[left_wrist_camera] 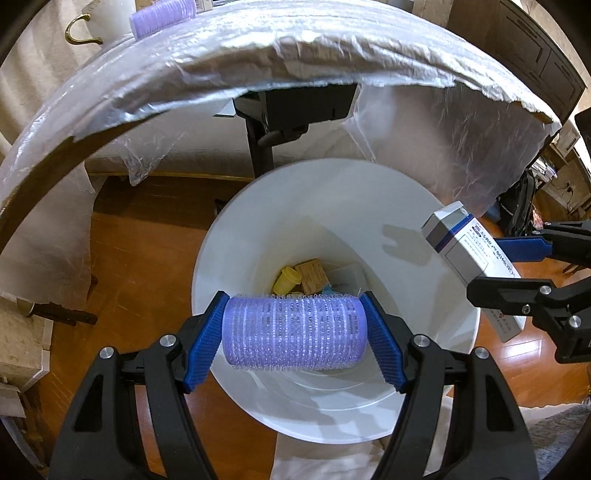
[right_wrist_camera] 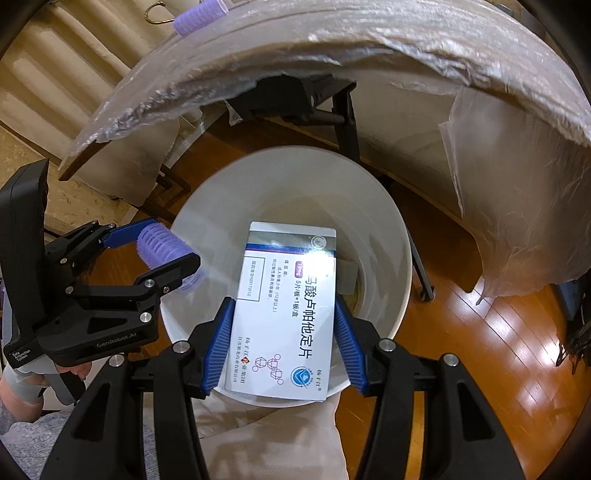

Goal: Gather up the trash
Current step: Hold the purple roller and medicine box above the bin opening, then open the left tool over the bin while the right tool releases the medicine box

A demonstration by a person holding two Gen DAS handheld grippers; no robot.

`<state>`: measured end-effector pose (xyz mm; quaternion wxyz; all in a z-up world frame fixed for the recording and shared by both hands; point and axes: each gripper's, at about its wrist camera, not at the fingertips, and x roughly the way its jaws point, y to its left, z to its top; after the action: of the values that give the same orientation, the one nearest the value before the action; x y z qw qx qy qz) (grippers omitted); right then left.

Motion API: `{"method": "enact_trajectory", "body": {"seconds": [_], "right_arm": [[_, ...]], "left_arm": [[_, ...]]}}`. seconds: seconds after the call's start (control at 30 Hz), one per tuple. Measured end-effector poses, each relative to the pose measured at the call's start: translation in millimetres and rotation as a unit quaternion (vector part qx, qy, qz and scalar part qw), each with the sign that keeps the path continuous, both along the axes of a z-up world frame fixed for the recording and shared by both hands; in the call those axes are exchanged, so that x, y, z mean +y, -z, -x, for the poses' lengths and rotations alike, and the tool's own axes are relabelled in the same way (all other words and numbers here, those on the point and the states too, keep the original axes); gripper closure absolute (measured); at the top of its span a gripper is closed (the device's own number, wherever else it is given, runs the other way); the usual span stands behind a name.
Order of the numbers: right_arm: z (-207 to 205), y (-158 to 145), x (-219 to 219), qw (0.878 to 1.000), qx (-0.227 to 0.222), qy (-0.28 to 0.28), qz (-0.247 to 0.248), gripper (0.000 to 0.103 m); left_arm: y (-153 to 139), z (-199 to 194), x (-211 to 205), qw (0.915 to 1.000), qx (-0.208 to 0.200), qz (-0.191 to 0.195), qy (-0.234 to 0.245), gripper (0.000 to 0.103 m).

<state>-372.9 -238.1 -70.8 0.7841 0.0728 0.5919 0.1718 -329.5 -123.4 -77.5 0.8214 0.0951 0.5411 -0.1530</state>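
Over white bin (right_wrist_camera: 400,258), box (right_wrist_camera: 284,314) apparently reads "10mg"; tongs (right_wrist_camera: 118,258) "GenRobot.AI".

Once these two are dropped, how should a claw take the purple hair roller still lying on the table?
Grip the spare purple hair roller across its two flat ends, coming down from above, as the left claw holds its own roller. It lies on its side near the plastic-covered table edge; the bristly curved wall would likely roll or snag.

the medicine box (right_wrist_camera: 286,314) reads "10mg", "5片/板×1板/盒" and large chinese characters "卢帕他定片". the left tool (right_wrist_camera: 168,251) body reads "genrobot.ai" and "data acquisition system".
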Motion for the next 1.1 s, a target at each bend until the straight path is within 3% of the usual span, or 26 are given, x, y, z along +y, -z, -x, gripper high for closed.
{"method": "enact_trajectory", "body": {"seconds": [0.6, 0.63, 0.7, 0.73, 0.83, 1.1], "right_arm": [[-5.5, 8.7, 0.7, 1.000, -0.003, 0.003, 0.018, 0.050], [-4.7, 6.9, 0.1, 1.000, -0.007, 0.006, 0.021, 0.046], [-2.9, 2.3, -2.6, 1.000, -0.014, 0.013, 0.019, 0.029], [-1.9, -0.3, -4.5, 1.000, -0.018, 0.015, 0.016, 0.027], [0.4, -7.5, -8.5, 0.999, -0.027, 0.017, 0.019, 0.027], [10.5, -48.6, -26.5, 0.997, -0.069, 0.037, 0.020, 0.026]], "left_arm": [[11.2, -9.5, -10.0, 0.9999, 0.002, -0.009, 0.009, 0.031], [10.6, -10.0, -10.9, 0.9999, -0.002, -0.011, 0.008, 0.030], [10.5, -12.0, -13.1, 0.9995, -0.009, -0.031, 0.000, 0.018], [9.9, -12.4, -13.6, 0.9995, -0.009, -0.031, -0.002, 0.014], [5.2, -11.1, -11.7, 1.0000, -0.007, -0.005, -0.001, 0.014], [-14.2, -3.9, -9.6, 0.9997, -0.025, -0.004, -0.005, 0.014]]}}
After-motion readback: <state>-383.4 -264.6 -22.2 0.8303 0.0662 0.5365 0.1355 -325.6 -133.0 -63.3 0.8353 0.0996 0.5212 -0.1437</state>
